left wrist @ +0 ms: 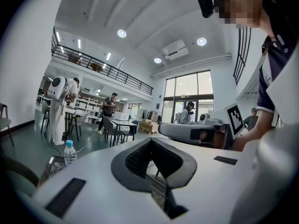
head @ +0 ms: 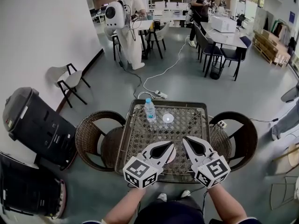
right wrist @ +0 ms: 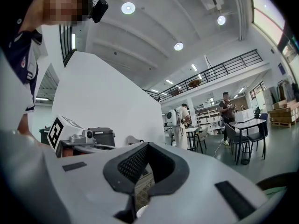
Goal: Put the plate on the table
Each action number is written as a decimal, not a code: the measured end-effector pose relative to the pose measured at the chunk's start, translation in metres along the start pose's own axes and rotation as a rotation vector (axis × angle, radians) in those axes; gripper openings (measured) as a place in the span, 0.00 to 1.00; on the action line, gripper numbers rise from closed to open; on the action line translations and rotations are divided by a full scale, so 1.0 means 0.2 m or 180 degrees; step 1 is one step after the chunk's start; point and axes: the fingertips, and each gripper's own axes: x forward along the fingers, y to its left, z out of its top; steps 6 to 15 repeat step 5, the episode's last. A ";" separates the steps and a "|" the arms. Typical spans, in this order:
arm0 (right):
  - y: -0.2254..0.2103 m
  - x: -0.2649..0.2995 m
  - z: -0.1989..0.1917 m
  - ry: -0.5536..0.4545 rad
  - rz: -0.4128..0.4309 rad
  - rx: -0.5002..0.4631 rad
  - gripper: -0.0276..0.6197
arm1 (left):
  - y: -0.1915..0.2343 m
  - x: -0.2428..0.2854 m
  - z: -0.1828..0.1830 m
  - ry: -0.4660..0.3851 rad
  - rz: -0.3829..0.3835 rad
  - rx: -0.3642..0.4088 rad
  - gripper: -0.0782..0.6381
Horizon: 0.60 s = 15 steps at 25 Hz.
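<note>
A small white round plate (head: 168,118) lies flat on the far half of the square glass-topped wicker table (head: 132,125), just right of a clear water bottle (head: 149,110) (left wrist: 69,152). My left gripper (head: 172,147) (left wrist: 152,141) hovers over the near half of the table, its jaws shut with nothing between them. My right gripper (head: 186,139) (right wrist: 147,144) is beside it, also shut and empty. The two tips point toward each other and stand well short of the plate. Each gripper view looks out level over the room, and neither shows the plate clearly.
Round wicker chairs stand at the table's left (head: 96,139) and right (head: 243,134). Black cases (head: 37,125) lie on the floor at the left. A white cable and power strip (head: 161,94) run behind the table. People stand among desks at the back.
</note>
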 end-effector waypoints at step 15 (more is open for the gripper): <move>-0.01 -0.01 0.00 -0.0003 -0.0006 0.0008 0.05 | -0.01 0.01 0.00 0.0001 -0.0011 -0.0005 0.12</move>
